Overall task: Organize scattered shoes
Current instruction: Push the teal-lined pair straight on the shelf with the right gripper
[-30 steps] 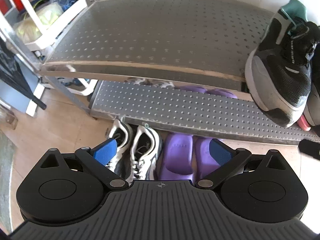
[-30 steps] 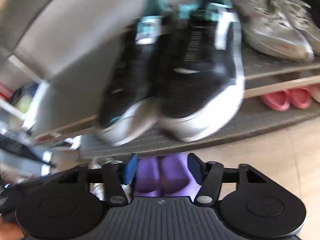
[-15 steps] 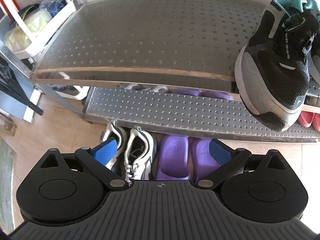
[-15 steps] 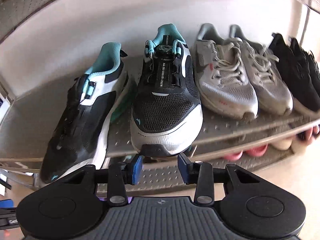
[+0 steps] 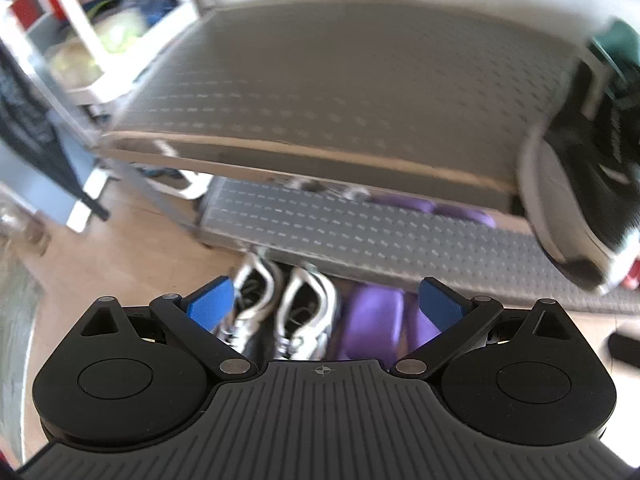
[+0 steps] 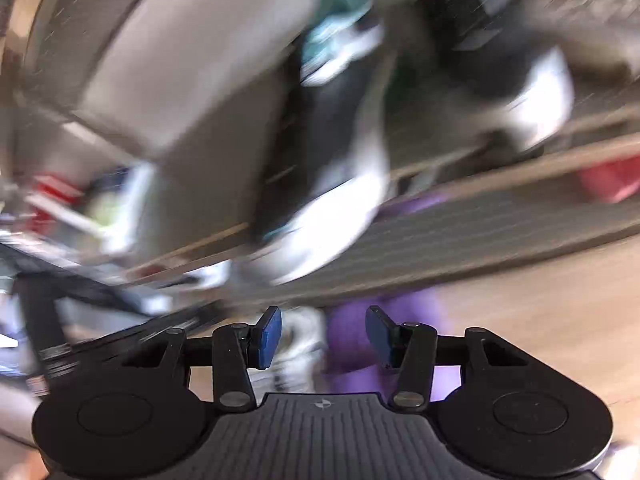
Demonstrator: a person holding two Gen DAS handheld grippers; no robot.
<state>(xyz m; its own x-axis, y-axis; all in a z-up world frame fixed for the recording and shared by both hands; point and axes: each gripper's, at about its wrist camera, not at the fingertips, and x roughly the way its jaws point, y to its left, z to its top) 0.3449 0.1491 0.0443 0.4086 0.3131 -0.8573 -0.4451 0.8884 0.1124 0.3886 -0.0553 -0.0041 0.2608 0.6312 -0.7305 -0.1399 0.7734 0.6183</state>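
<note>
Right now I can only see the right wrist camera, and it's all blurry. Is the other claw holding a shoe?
Observer: No. The left claw is open, with nothing between its pads.
Operator: What's on the floor below it?
Observer: A pair of white sneakers, right beside purple slippers, just in front of the lowest shelf.
Operator: Is the black shoe sitting properly?
Observer: The black and grey sneaker is on the upper shelf, but its toe sticks out past the front edge.
</note>
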